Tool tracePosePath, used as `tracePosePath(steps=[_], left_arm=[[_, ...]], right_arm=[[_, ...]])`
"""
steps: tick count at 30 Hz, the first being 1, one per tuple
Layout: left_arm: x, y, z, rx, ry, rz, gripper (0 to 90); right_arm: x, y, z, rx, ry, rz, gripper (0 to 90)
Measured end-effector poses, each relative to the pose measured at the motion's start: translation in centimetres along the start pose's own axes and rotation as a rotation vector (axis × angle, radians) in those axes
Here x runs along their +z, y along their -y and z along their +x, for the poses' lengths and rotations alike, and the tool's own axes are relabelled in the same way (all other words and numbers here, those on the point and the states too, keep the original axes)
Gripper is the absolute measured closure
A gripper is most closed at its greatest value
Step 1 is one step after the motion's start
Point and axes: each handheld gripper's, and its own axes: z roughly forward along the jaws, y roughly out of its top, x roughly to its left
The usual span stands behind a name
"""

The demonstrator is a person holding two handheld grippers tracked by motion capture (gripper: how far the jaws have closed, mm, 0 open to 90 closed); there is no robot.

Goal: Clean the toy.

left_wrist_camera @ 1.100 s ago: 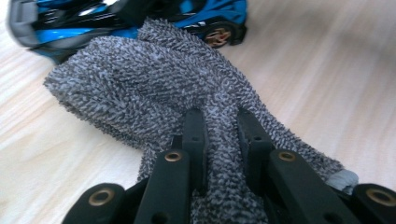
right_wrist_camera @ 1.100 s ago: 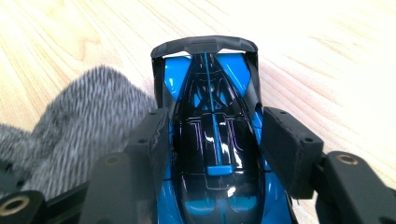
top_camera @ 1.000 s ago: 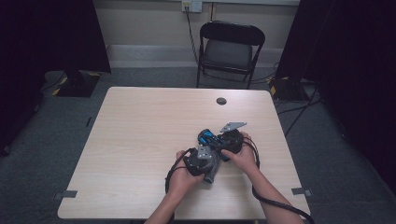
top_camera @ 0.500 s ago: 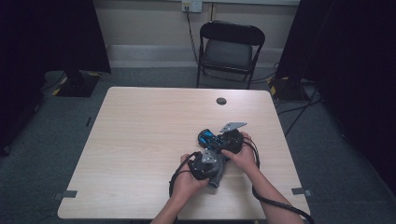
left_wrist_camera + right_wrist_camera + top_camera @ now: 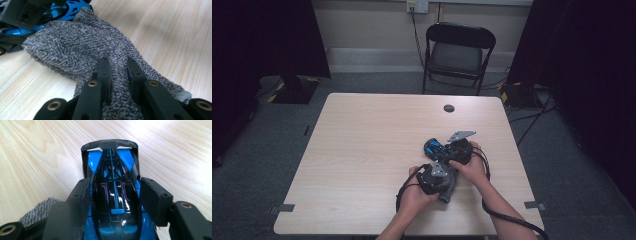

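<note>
Nearest the person, the left gripper point(image 5: 443, 186) lies low over the front right part of the pale wood-grain table point(image 5: 362, 150), its two black jaws pinched tight on a fold of a grey, nubby terry cloth point(image 5: 82, 47); in the left gripper view the cloth spreads away from the jaws across the tabletop, and its far edge reaches up to the toy car. Just beyond, the right gripper point(image 5: 439, 150) clamps a small glossy blue-and-black toy racing car point(image 5: 112, 192) across its body, one pad pressed on each flank. In the right gripper view the car's long axis runs straight out along the jaws, with its dark wing at the end farthest from the hand; in the high view the car point(image 5: 433, 148) rests on the table pointing toward the left, at the centre right of the top and touching the cloth. The two hands sit close together. Farther on, a round dark grommet point(image 5: 449, 108) sits near the table's far edge. Behind the table stands a black folding chair point(image 5: 458, 52) on grey carpet, with a wall socket point(image 5: 418, 6) above it and dark curtains at both sides.
</note>
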Motion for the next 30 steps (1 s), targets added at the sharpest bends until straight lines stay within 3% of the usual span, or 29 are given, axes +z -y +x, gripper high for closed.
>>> tracePosePath(steps=[12, 17, 30], left_arm=[[0.2, -0.2, -1.1, 0.010, 0.035, -0.015, 76.3], [-0.2, -0.4, -2.0, 0.019, 0.104, -0.048, 76.2], [-1.5, -0.9, -2.3, 0.043, 0.081, -0.101, 76.0]], right_arm=[[0.0, 0.0, 0.0, -0.001, 0.001, -0.001, 42.9], [0.0, 0.0, 0.0, -0.001, 0.001, 0.002, 42.9], [0.0, 0.0, 0.0, -0.010, 0.000, -0.007, 42.7]])
